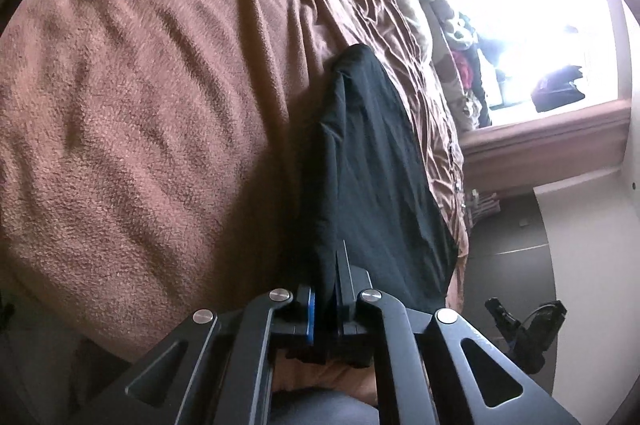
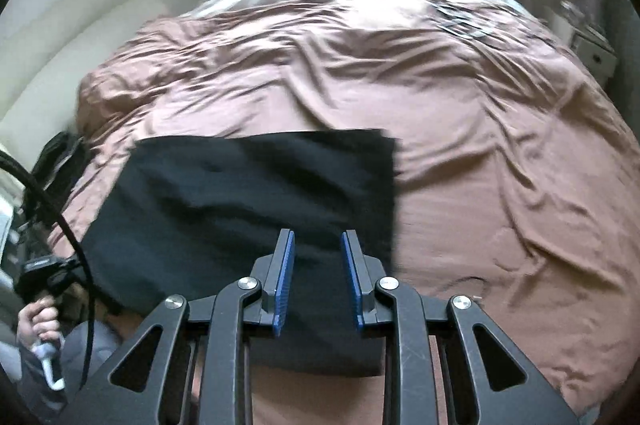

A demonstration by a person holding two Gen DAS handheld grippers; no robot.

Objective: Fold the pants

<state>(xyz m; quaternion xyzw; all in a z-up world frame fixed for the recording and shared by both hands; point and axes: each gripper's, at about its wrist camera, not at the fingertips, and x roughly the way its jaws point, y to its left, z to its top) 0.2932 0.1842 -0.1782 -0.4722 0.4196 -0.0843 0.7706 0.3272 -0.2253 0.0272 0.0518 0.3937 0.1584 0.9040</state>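
The black pants (image 2: 248,201) lie folded into a rough rectangle on the brown bedspread (image 2: 460,113), near the bed's front edge. My right gripper (image 2: 318,245) is open, its blue-padded fingers (image 2: 286,265) spread just above the pants' near part. In the left wrist view the pants (image 1: 368,161) stretch away from the camera. My left gripper (image 1: 324,289) is shut on the pants' near edge, with cloth pinched between the pads. The left gripper also shows at the left edge of the right wrist view (image 2: 44,273), held by a hand.
The bedspread (image 1: 140,105) is wrinkled all over. A cream padded headboard (image 2: 80,25) runs along the left. A bright window (image 1: 520,5) with clothes piled on its sill lies beyond the bed. A white nightstand (image 2: 592,53) stands at the far right. A black cable (image 2: 68,225) hangs at left.
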